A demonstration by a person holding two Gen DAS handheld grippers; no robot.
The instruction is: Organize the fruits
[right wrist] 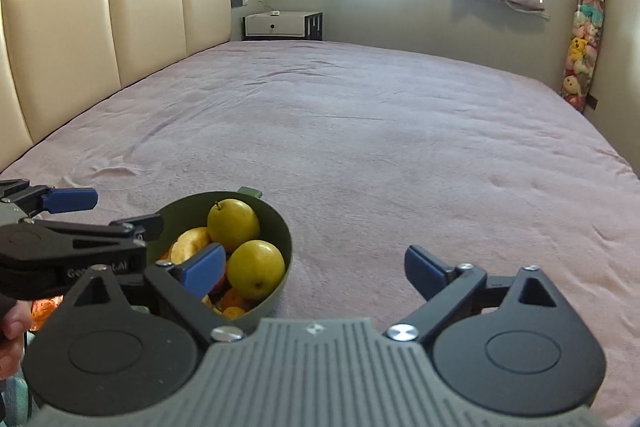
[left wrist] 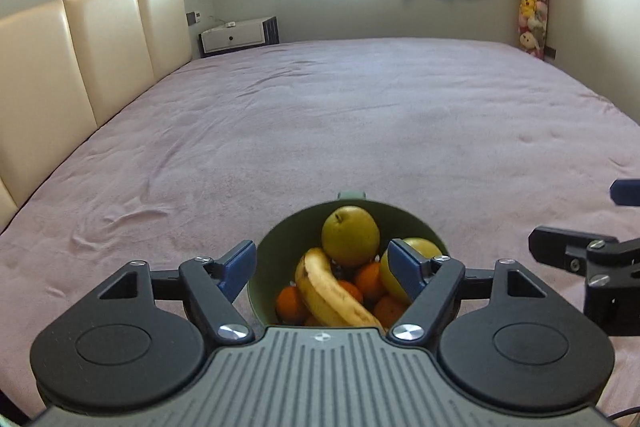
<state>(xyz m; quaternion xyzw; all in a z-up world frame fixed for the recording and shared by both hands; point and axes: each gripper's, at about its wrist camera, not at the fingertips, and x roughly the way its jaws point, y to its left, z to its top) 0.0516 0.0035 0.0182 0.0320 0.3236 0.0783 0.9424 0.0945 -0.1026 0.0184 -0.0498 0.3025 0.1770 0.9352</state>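
A green bowl [left wrist: 276, 247] sits on the near part of the bed and holds two yellow-green apples [left wrist: 350, 235], a banana [left wrist: 328, 291] and several oranges [left wrist: 291, 303]. My left gripper [left wrist: 322, 269] is open, its blue pads either side of the bowl's near rim, holding nothing. In the right wrist view the bowl [right wrist: 280, 227] is at the lower left with an apple [right wrist: 256, 269] at its right side. My right gripper [right wrist: 316, 269] is open and empty, just right of the bowl over the bedspread. The left gripper also shows in the right wrist view [right wrist: 72, 203].
A wide lilac bedspread [left wrist: 340, 115] stretches ahead. A cream padded headboard [left wrist: 92, 59] runs along the left. A white nightstand [left wrist: 234, 35] stands by the far wall under the window. A column of plush toys [left wrist: 532, 7] hangs at the far right.
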